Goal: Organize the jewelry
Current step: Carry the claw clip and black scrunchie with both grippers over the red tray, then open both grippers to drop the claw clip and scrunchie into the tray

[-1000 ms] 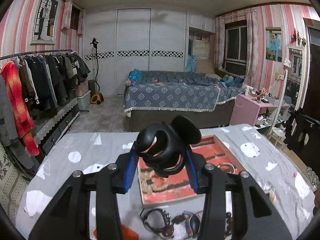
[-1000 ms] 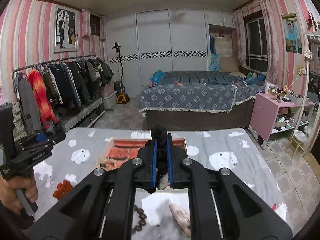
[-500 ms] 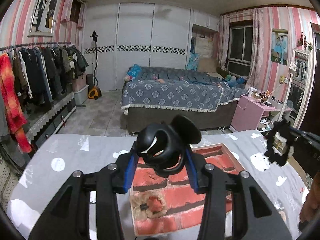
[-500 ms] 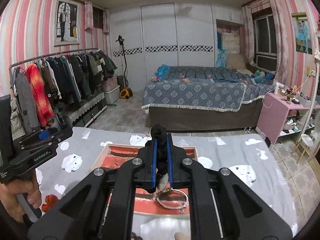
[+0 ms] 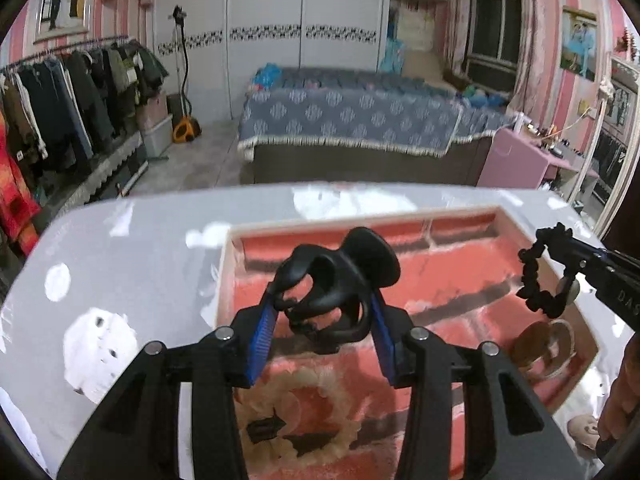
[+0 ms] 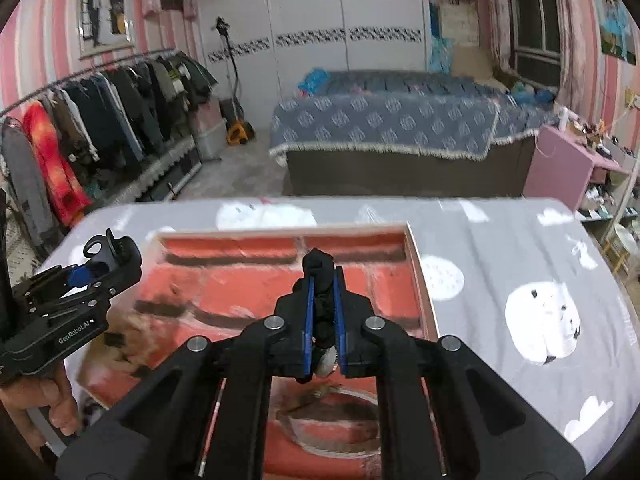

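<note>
Bedspread-grey tablecloth (image 6: 500, 248) with white cartoon patches covers the table, and on it lies a shallow tray (image 5: 226, 276) with a pale rim and a red brick-patterned lining. Both grippers hang over the tray. Left gripper (image 5: 322, 320) has its blue-padded jaws clamped on a black plastic hair claw (image 5: 332, 292), which sits between the pads over the tray's middle. Right gripper (image 6: 322, 312) is pinched together on a black knotted bracelet (image 6: 320, 280); from the left wrist view that bracelet (image 5: 536, 276) hangs as a loop off the fingertips above the tray's right side, with a small round pendant dangling at its lower edge. Inside the tray, a cream bead ring (image 5: 296, 408) lies near the front under the left gripper, and a thin bangle (image 5: 554, 346) rests near the right rim
</note>
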The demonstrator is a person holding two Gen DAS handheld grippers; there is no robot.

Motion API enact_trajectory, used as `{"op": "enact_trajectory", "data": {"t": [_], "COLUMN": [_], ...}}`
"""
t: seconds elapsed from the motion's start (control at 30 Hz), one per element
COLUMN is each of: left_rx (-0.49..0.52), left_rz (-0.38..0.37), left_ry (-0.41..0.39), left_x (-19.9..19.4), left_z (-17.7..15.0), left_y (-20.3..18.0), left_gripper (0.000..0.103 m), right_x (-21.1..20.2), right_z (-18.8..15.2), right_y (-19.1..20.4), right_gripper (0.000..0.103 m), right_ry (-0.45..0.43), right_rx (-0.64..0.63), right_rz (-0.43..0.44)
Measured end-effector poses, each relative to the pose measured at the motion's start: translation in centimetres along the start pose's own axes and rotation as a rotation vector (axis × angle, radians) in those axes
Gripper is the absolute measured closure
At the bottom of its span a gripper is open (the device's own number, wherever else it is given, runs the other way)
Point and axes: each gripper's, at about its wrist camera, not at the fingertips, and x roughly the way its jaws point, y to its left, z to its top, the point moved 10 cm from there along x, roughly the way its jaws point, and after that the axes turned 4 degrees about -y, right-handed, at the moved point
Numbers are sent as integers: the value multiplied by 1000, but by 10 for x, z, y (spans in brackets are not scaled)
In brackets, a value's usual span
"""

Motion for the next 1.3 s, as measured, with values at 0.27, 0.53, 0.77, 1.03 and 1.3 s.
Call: {"op": "enact_trajectory", "data": {"t": [0.27,0.53,0.77,1.03,1.3], "left_rx": [35,27,25,45,54], "left_rz": [24,60,93,85,87], "left_ry": [62,8,-7,19,9], "left_x": [16,15,24,30,28], "left_z": [-20,-11,-7,-15,-13], "left_y": [5,15,26,24,21], "left_gripper": [59,59,59,58,35], "right_x": [15,26,27,28,24], "right_z": [-25,-40,-42,-46,-43], "right_y": [-29,-34,-33,-39,-42], "right_gripper": [92,89,89,61,55], "right_ry": [70,111,115,117,101], "right_rx": [45,42,43,54,62], "right_rz": [-46,-67,-80,-102,-96]}}
